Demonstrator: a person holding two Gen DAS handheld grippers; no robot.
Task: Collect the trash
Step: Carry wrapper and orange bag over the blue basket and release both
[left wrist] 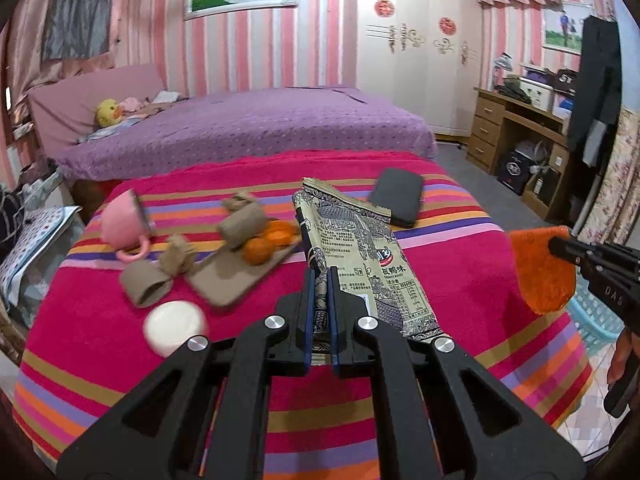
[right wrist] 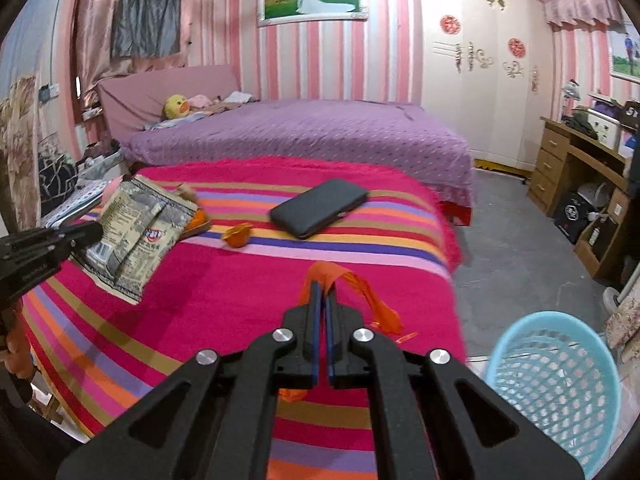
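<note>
Glossy printed foil wrapper [left wrist: 360, 256]; fuzzy striped cloth blanket [left wrist: 460, 288].

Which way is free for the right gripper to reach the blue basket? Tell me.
Probably yes: the blue basket stands open-topped on the floor just beside the right gripper, nothing between them. It is shut on an orange scrap.

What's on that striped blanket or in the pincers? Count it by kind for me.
Snack wrapper, in left gripper: 1
Orange scrap, in right gripper: 1
Cardboard tubes: 2
Tangerines: 2
Peel piece: 1
Pink cup: 1
Black case: 1
White disc: 1
Board: 1
Total: 11
</note>
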